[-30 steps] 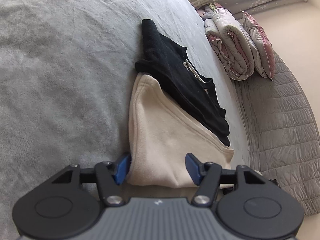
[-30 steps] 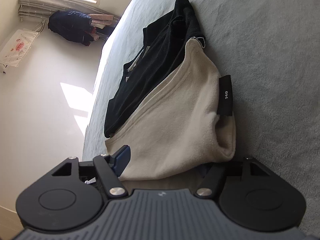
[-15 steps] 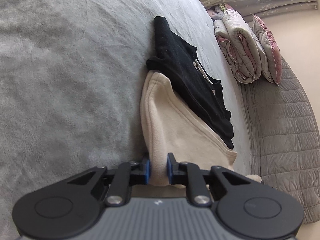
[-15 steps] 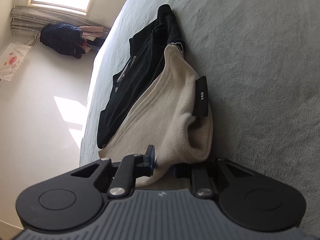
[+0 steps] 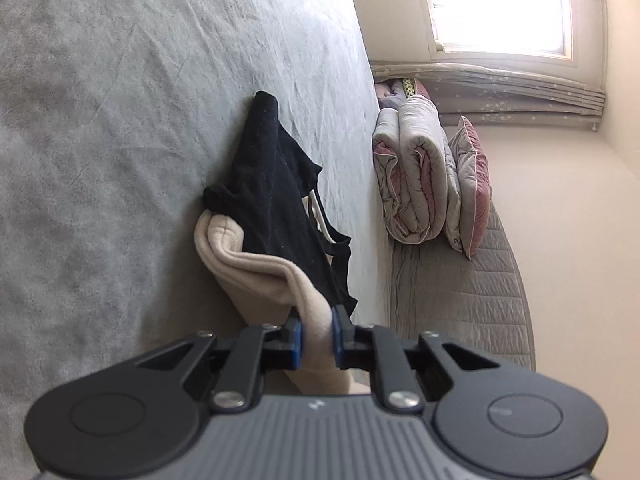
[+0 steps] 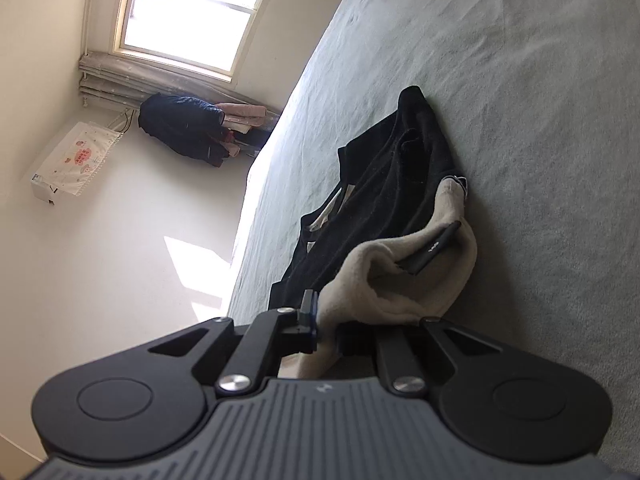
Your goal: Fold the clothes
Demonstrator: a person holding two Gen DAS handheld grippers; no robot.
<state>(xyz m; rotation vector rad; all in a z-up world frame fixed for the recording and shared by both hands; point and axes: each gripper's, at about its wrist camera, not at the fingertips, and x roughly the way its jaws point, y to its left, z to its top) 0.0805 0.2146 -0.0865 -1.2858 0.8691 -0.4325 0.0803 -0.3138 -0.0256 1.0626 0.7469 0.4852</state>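
Two grippers, one cream fleece garment, and we have it pinched at its near edge from both sides. Our left gripper is clamped on one bunched corner, blue pads pressed into the thick fleece; our right gripper bites the other corner, its jaws closed on the cloth. The near edge rides up off the grey bedspread and sags between our holds, so we judge the twin grip is there to carry that edge evenly. The far end rests on the bed, tucked under a black garment lying across it. A black size tag shows in the right view. Far right, a rolled quilt sits well clear.
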